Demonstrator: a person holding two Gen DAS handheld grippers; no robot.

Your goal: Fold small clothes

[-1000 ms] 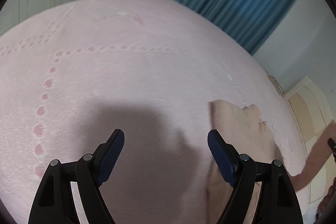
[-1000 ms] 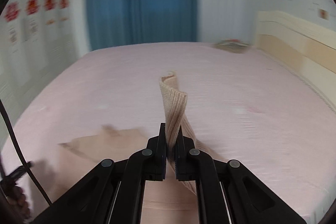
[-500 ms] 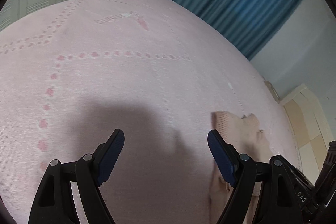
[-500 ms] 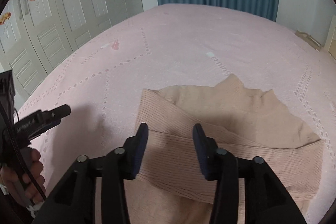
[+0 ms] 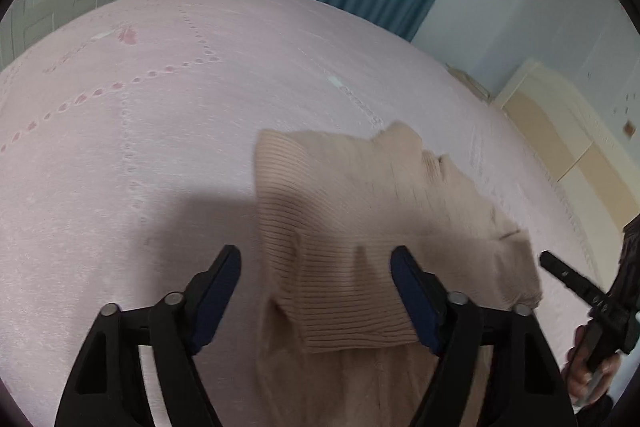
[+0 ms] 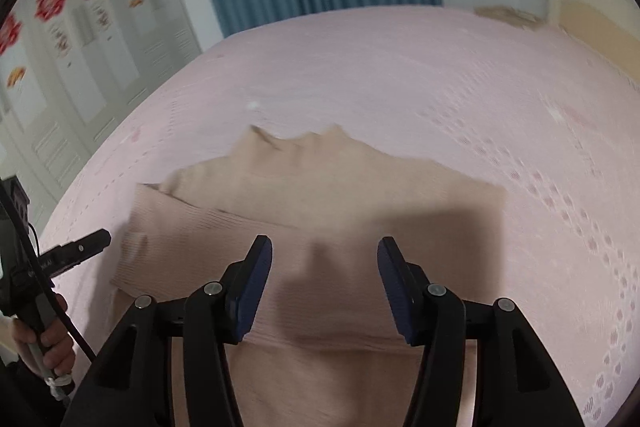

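Beige sweater [image 6: 332,187] lies flat, neck pointing away; left tongs [image 5: 316,287] closing, right tongs [image 6: 325,275] opening, both empty

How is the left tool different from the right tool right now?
The left tool has its jaws closing around the folded ribbed edge of the beige sweater; the right tool has its jaws opening. The left tool sits at the sweater's side, partly over the pink bedspread; the right tool hangs over the sweater's middle. Both are black with blue pads, and neither presses the cloth.
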